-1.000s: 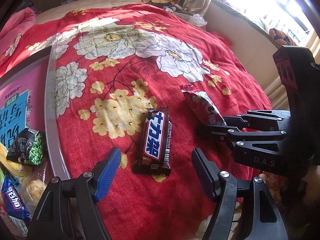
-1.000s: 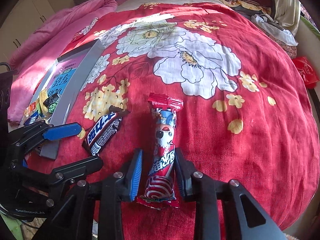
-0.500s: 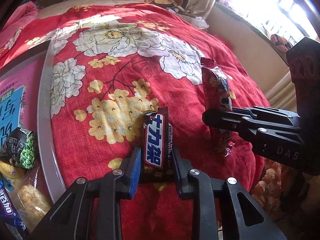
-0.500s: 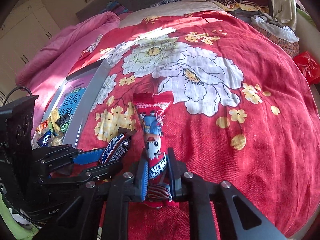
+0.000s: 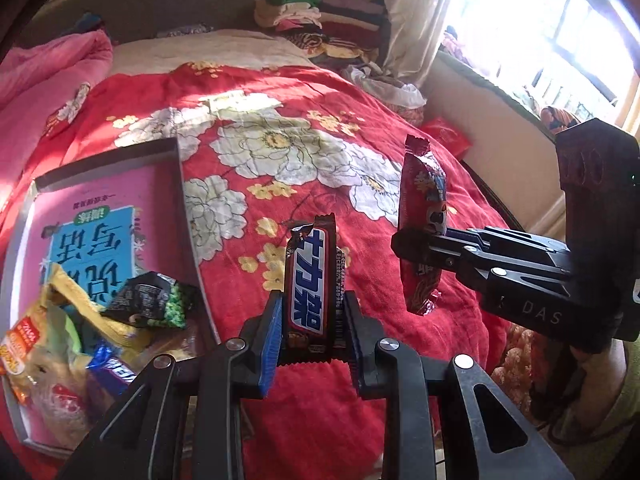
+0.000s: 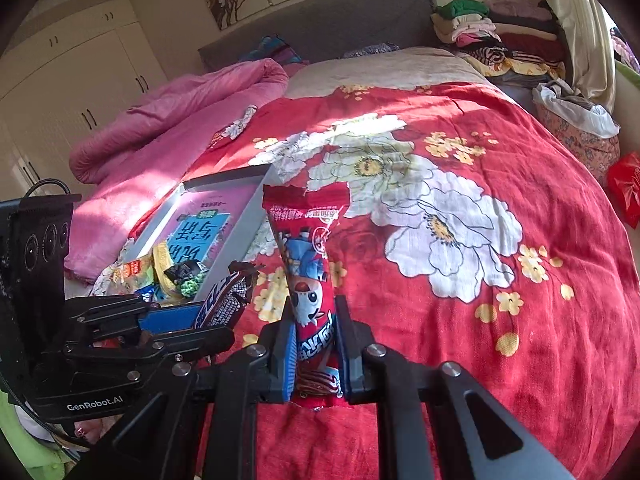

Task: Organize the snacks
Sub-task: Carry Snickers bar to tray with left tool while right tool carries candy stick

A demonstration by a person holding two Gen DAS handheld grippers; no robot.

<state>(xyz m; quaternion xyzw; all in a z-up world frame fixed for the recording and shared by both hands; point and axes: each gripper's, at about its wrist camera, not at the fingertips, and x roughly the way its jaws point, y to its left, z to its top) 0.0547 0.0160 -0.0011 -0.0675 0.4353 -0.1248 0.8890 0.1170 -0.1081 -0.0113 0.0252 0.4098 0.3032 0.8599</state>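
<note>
I am holding two snacks clear of the red floral bedspread [image 5: 320, 420]. In my left wrist view the left gripper [image 5: 311, 344] is clamping its blue pads narrowly on the lower half of a brown chocolate bar [image 5: 311, 280], which is standing upright between them; those jaws have just been closing onto it. The same view is showing the right gripper [image 5: 420, 240] from the side, pinching a red snack packet [image 5: 422, 196] that is sticking up above it and hanging crumpled below. It is also giving me the fuller look into the grey tray [image 5: 188, 216] to the left of the bar: a pink and blue printed sheet lining the bottom, with a black and green packet [image 5: 152, 300], a yellow bag [image 5: 44, 344] and a blue wrapper [image 5: 114, 372] piled at the near end.

My right wrist view is showing what the side look hides: the packet's front, with a cartoon figure, squeezed tight between the pads. The left gripper [image 6: 200, 320] is sitting lower left there, holding the chocolate bar [image 6: 224, 300] just in front of the tray [image 6: 236, 240]. Only this view is taking in the pink quilt [image 6: 180, 120] and the wardrobe doors [image 6: 80, 92] beyond.
</note>
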